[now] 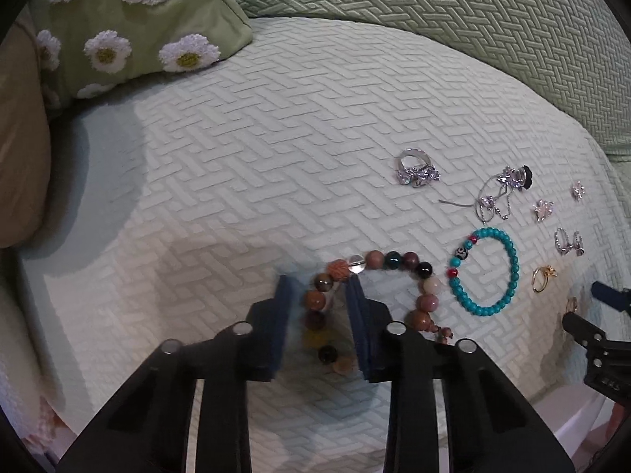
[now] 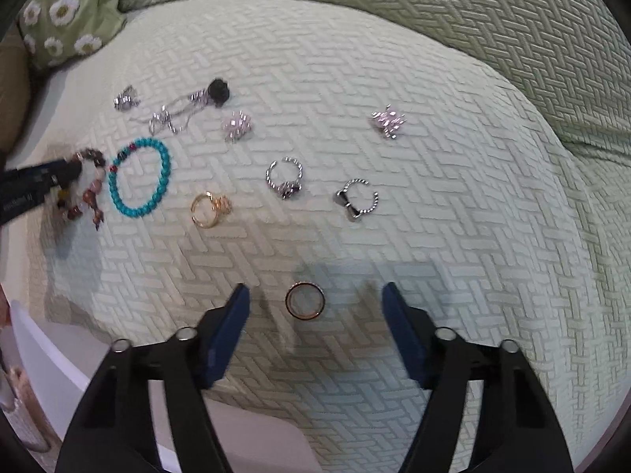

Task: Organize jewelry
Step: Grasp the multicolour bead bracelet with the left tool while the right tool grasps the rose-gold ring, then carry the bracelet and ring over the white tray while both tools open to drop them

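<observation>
A bracelet of large brown and mixed beads [image 1: 394, 276] lies on the pale quilted cushion [image 1: 236, 165]. My left gripper [image 1: 320, 287] has its blue pads either side of the bracelet's left arc, jaws partly open with a gap to the beads. A turquoise bead bracelet [image 1: 491, 272] lies just right of it. My right gripper [image 2: 315, 295] is wide open around a plain gold band ring [image 2: 305, 300], not touching it. It also shows at the right edge of the left wrist view [image 1: 591, 307].
Several rings lie on the cushion: a gold one [image 2: 207, 207], two silver ones [image 2: 284, 179] [image 2: 357, 199], and sparkly pieces [image 2: 388, 120] [image 2: 236, 125]. A chain with a black flower [image 2: 197, 104] lies behind. A daisy pillow [image 1: 130, 19] sits far left.
</observation>
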### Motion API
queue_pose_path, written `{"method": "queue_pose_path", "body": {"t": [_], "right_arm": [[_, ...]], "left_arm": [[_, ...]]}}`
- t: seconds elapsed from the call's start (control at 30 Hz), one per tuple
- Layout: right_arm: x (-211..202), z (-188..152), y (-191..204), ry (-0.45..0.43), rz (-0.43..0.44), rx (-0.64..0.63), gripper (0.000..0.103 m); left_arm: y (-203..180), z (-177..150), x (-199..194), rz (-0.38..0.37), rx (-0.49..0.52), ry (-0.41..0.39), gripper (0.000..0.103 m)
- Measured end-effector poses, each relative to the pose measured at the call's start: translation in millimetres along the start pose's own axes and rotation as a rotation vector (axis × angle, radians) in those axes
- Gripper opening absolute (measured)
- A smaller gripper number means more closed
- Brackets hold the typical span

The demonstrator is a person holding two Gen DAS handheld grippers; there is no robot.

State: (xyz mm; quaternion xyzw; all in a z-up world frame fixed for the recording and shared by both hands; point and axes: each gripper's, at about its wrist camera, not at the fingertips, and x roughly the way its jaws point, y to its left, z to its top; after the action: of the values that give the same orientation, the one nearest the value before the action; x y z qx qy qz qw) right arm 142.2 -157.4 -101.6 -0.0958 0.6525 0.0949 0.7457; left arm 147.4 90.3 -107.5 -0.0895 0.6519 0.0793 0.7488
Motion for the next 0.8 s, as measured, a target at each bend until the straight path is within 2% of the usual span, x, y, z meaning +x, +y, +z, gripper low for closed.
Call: {"method": "queue_pose_path", "body": {"t": [0.07, 0.27, 0.47, 0.8], "right_arm": [[9.4, 1.3, -0.3, 0.011, -0.003, -0.006, 0.052], [10.2, -2.1, 7.8, 0.002, 0.019, -0.024, 0.04], [10.6, -8.5, 19.7, -0.01, 0.041, -0.029, 0.023], [-1.9, -5.2, -10.8, -0.052, 0.081, 0.043, 0.023]], "left_arm": [[1.2, 0.2, 1.5, -0.001, -0.002, 0.0, 0.01], [8.4, -0.6, 3.9, -0.051, -0.026, -0.003, 0.01], [16.8, -11.2, -5.4, -0.111, -0.028, -0.007, 0.01], [15.5, -25.5, -41.9, -0.172, -0.01, -0.084, 0.01]]}}
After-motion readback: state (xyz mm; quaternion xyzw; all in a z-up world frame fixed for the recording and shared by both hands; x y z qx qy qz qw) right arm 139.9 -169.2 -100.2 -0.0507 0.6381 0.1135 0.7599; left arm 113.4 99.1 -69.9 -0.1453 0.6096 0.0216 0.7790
